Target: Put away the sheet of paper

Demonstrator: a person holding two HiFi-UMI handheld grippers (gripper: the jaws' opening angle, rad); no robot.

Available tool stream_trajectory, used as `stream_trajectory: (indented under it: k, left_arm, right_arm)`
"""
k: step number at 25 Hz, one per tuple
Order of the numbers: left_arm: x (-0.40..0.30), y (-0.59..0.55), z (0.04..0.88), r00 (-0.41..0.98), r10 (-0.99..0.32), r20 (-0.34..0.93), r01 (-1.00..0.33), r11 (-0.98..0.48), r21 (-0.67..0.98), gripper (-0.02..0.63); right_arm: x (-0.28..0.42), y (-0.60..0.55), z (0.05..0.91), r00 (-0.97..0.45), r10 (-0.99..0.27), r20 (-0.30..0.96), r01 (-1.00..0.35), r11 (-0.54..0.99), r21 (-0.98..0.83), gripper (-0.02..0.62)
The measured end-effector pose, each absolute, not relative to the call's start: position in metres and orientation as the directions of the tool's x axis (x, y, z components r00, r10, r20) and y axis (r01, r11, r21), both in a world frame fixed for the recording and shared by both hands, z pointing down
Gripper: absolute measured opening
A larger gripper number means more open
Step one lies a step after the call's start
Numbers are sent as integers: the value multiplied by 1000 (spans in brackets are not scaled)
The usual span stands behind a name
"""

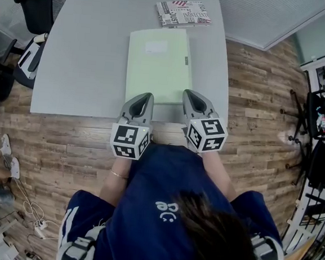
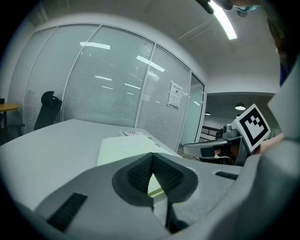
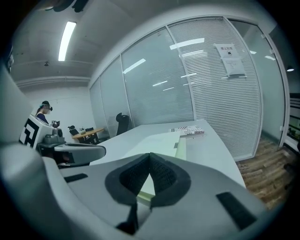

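A pale green folder (image 1: 157, 64) with a small white label lies flat on the grey table (image 1: 78, 62), its long side running away from me. My left gripper (image 1: 146, 96) hovers over the folder's near left corner, and my right gripper (image 1: 188, 94) is over its near right corner. Both are shut, with nothing between their jaws. In the left gripper view the closed gripper (image 2: 152, 157) points along the folder (image 2: 124, 149). The right gripper view shows the same: the closed gripper (image 3: 150, 157) and the folder (image 3: 161, 140) beyond it. I see no loose sheet of paper.
A newsprint-patterned booklet (image 1: 183, 13) lies just past the folder's far end. Black office chairs (image 1: 35, 2) stand left of the table. A dark rack (image 1: 322, 112) stands on the wooden floor at the right, and cables lie at the lower left. Glass partition walls (image 2: 108, 84) surround the room.
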State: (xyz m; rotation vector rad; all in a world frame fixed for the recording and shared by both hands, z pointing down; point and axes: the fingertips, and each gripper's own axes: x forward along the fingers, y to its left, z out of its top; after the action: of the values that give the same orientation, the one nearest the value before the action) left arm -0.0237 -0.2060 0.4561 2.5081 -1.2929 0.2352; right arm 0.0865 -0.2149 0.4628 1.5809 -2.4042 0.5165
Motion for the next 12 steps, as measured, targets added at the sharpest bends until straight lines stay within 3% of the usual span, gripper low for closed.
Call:
stream_trajectory:
  k: [12]
  left_arm:
    - [-31, -213, 465, 574, -761, 303, -819, -538, 200, 5]
  right_arm:
    - [86, -220, 469, -374, -846, 381, -928, 338, -159, 8]
